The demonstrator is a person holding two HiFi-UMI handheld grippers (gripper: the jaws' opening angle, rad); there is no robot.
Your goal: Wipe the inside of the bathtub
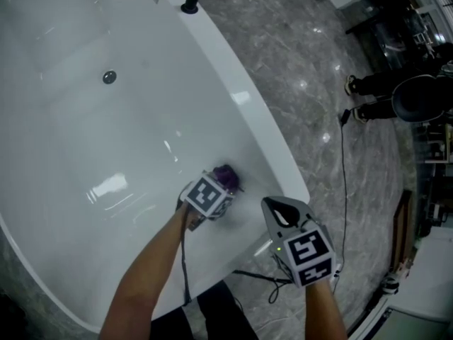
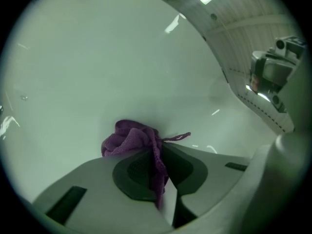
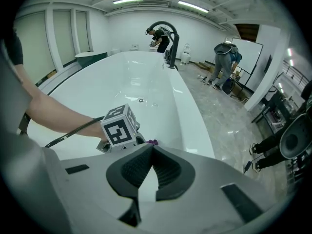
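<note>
Left gripper [image 2: 163, 152] was clamped on the purple cloth [image 2: 127, 139], bunched at its tips right against the bathtub [image 1: 106, 140] wall, ready to scrub. Right gripper [image 3: 152, 151] hung beside it, pinched closed on nothing, probably just keeping clear.

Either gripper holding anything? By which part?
Left gripper holds the crumpled purple cloth by a bunched fold pinched between its jaws; the rest bulges out ahead. Right gripper is shut on nothing.
</note>
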